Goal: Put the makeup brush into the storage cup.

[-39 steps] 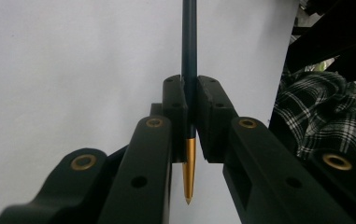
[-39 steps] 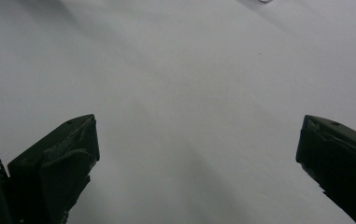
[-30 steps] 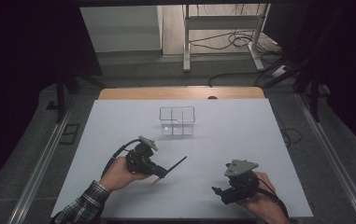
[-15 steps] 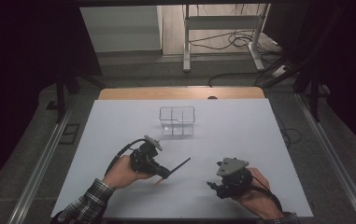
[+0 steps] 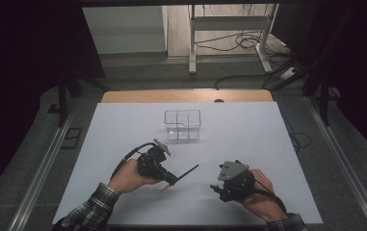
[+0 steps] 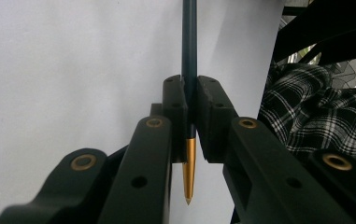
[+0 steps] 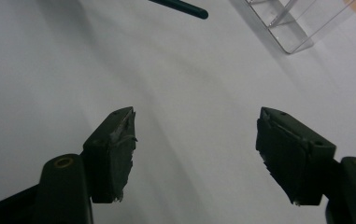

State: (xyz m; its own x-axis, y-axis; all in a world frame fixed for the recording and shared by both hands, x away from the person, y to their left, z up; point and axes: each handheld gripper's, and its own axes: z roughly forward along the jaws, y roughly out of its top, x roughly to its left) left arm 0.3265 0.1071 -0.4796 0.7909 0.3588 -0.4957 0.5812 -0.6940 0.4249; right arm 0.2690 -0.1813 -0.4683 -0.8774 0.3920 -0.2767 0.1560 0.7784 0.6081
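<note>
A dark teal pen [image 5: 185, 172] with a gold tip is clamped in my left gripper [image 5: 170, 179], which is shut on it just above the tip. In the left gripper view the pen [image 6: 189, 42] runs straight up between the pads, gold point toward the camera. My right gripper [image 5: 216, 188] hovers low over the white table near the front right. Its jaws stand apart after having just been closing, and nothing is between them [image 7: 196, 126]. The pen's blunt end [image 7: 180, 7] lies ahead of them. A clear plastic compartment box [image 5: 182, 126] stands at mid-table.
The white table top [image 5: 268, 139] has open room on all sides of the box [image 7: 297, 23]. A plaid sleeve [image 6: 320, 112] is beside the left gripper. Beyond the table's far wooden edge [image 5: 186, 96] stand a metal stand and floor cables.
The right hand has shifted a little to the left, toward the pen, and its jaws have narrowed. The left hand and the pen have barely moved.
</note>
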